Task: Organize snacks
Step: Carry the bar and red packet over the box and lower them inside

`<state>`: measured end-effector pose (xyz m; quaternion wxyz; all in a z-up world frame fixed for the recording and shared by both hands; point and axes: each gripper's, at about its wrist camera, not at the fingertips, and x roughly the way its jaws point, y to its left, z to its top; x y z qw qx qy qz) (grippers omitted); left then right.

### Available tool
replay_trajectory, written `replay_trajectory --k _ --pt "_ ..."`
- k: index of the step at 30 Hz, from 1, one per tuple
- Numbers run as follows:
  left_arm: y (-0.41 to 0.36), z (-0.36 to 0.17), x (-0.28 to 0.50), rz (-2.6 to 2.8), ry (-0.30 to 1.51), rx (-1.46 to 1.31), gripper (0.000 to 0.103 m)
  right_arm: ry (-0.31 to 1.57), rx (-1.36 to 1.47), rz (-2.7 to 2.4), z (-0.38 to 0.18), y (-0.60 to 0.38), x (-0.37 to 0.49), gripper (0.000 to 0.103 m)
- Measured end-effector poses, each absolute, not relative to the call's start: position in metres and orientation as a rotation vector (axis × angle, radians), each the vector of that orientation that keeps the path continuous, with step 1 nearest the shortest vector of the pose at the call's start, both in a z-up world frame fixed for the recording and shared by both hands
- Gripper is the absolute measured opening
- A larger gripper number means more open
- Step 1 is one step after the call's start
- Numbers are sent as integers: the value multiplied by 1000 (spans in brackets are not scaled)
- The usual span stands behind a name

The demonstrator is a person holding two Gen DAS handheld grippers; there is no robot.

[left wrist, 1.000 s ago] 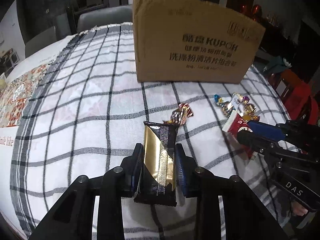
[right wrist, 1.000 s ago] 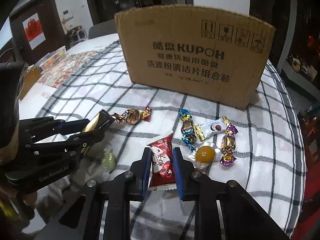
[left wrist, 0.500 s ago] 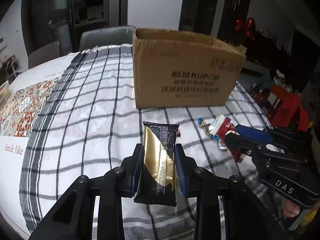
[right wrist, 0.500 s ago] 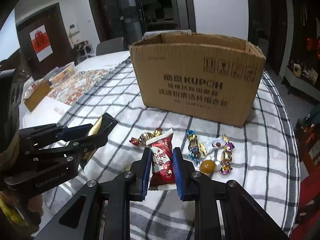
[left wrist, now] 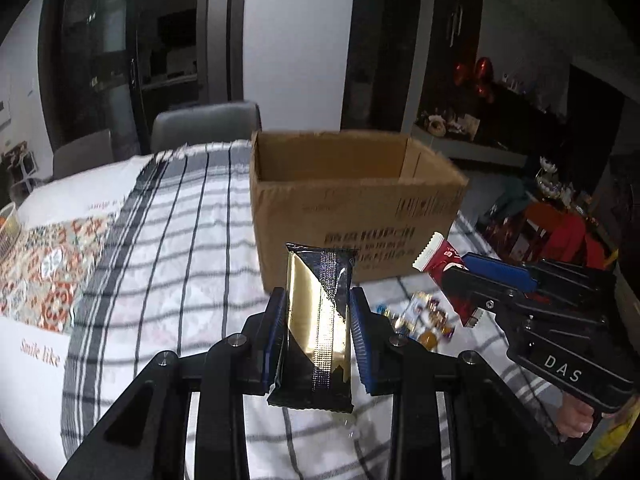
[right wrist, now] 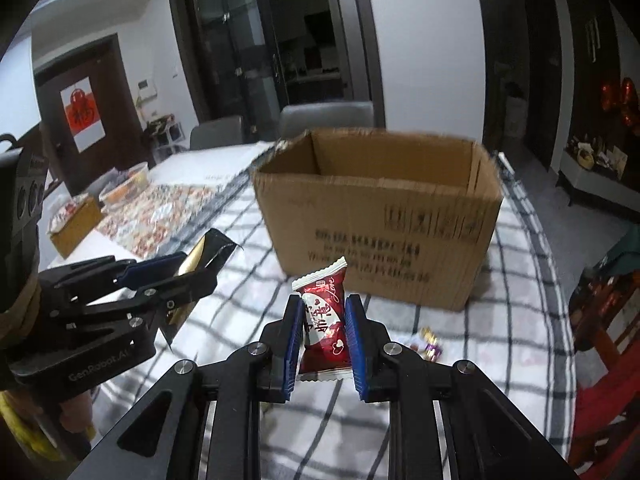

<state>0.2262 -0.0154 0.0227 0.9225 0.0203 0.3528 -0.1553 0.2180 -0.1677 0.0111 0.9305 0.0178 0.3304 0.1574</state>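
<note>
While airborne, gold wrapper and red packet between clamped jaws.

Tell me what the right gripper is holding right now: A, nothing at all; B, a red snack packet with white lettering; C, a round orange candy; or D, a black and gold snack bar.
B: in the right wrist view the right gripper is clamped on the red snack packet, while the black and gold bar sits in the left gripper.
</note>
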Motion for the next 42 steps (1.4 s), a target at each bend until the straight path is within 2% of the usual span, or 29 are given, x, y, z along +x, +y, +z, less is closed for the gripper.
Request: replay_trajectory --k 20,29,40,42 --pt "-37 99 286 -364 575 95 31 552 27 278 82 -185 268 23" --pt "-51 99 324 -393 579 125 31 553 25 256 86 -194 304 23" --pt "-63 80 369 -414 632 120 32 600 30 213 63 -205 340 23" --pt "-65 77 373 -409 635 122 38 611 34 197 59 -207 346 24"
